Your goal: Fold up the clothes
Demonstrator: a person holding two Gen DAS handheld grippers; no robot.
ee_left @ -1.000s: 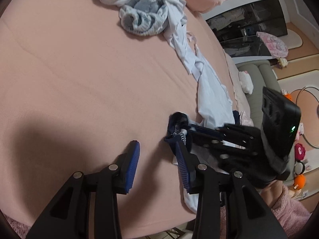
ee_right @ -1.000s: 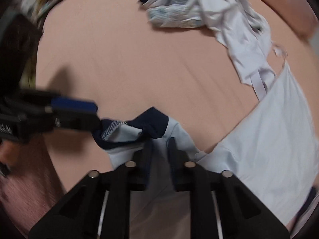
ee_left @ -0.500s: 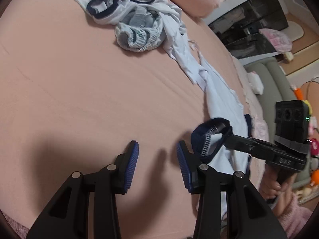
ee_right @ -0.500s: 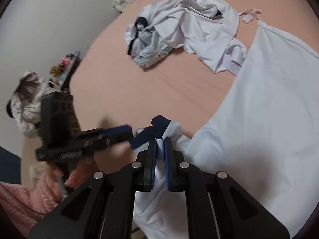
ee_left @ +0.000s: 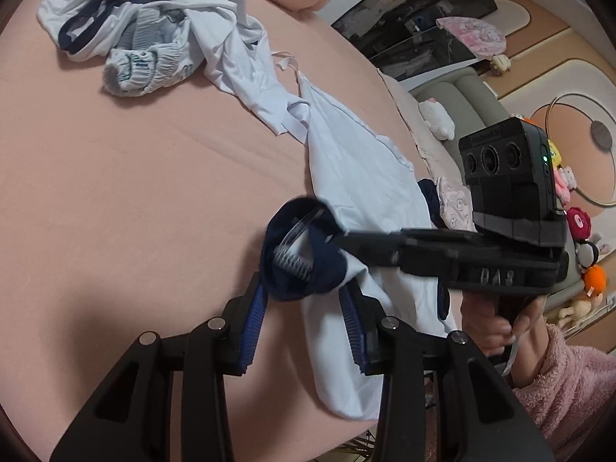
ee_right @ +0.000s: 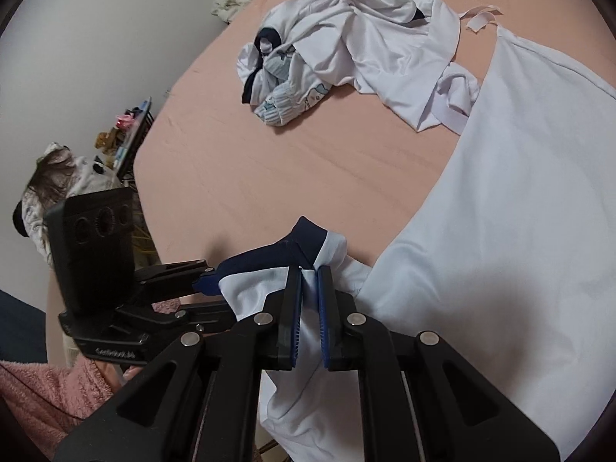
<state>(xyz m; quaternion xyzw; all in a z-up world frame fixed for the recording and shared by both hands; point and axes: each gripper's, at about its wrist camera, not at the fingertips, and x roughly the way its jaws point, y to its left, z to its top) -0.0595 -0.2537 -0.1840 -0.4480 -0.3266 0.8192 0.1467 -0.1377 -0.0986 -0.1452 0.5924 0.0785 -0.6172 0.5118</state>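
The left gripper [ee_left: 304, 319] stands wide apart, its pads flanking the navy collar [ee_left: 296, 254] of the pale blue shirt [ee_left: 358, 192] without clamping it. To its right, the right gripper [ee_right: 309, 312] pinches that shirt just behind the collar. Ahead of both, crumpled clothes [ee_right: 346, 61] lie on the pink bed [ee_left: 134, 173]

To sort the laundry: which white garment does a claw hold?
The spread shirt with the navy cuff, nipped by the right claw; the crumpled pile lies untouched.
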